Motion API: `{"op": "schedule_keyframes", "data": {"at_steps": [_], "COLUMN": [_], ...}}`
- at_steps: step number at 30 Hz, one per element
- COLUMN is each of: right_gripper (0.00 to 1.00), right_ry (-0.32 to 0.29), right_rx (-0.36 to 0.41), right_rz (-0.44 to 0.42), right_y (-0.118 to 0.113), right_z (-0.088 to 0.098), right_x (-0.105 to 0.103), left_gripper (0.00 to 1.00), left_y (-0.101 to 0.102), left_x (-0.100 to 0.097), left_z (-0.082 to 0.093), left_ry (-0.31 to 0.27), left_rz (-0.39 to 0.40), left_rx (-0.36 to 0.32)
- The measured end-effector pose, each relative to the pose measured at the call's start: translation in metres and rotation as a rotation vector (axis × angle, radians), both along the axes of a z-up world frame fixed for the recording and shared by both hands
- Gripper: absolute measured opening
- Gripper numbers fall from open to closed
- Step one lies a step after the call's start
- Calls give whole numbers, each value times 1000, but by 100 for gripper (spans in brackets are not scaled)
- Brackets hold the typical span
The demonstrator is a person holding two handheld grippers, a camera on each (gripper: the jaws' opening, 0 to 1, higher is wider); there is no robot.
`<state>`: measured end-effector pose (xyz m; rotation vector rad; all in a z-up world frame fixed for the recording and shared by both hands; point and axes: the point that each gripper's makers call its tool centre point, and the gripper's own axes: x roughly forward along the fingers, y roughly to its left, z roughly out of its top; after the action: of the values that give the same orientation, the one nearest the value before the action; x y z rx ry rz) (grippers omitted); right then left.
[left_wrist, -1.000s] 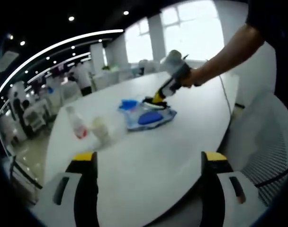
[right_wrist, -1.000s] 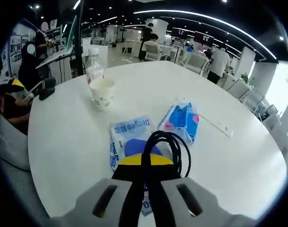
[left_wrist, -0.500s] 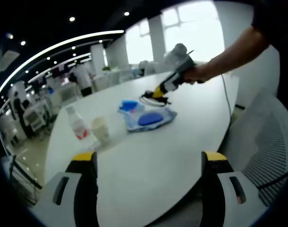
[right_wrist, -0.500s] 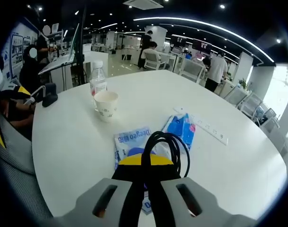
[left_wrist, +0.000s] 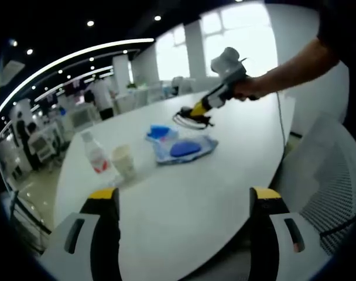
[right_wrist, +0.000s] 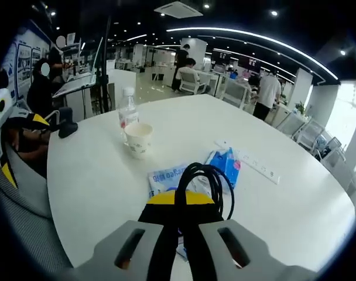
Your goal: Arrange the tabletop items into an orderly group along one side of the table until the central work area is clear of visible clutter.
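The coiled black cable [right_wrist: 202, 182] is pinched in my right gripper [right_wrist: 181, 205], jaws closed tight on its strands, and it hangs lifted above the white round table [right_wrist: 96, 193]. From my left gripper view the same cable [left_wrist: 190, 119] dangles under that gripper [left_wrist: 200, 109], beyond the wipes pack [left_wrist: 185, 148]. My left gripper [left_wrist: 184, 202] is held low at the table's near edge, jaws spread wide and holding nothing.

The wipes pack [right_wrist: 166, 177] lies flat near the table's middle, and a smaller blue pouch [right_wrist: 228, 165] lies just beside it, perhaps overlapping (I cannot tell for sure). The paper cup [right_wrist: 139, 139] stands upright farther toward the edge, with a water bottle [right_wrist: 127, 110] just behind it. A white power strip [right_wrist: 248, 162] lies past the pouch.

I judge the step in hand is carrying the cable to the group. To do it well, I should keep the grip firm so the loops do not spill, travel high enough to clear the cup, and set the coil down flat close beside the cup and bottle before opening.
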<state>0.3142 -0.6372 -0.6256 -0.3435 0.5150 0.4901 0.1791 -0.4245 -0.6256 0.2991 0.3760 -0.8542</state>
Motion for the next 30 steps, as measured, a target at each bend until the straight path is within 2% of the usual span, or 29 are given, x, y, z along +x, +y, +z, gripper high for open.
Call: {"op": "schedule_keyframes", "data": {"at_steps": [17, 30], "right_gripper": [0, 0], "right_ry": [-2, 27], "right_rx": [-3, -8], "right_rz": [30, 103], "right_y": [3, 26], "right_z": [8, 2], "right_x": [-30, -61], "left_gripper": [96, 100], "left_y": [0, 1], "left_x": [3, 5], "left_z": [5, 8], "left_ry": [-2, -6], "left_rz": [20, 30], "left_rx": [-52, -70]}}
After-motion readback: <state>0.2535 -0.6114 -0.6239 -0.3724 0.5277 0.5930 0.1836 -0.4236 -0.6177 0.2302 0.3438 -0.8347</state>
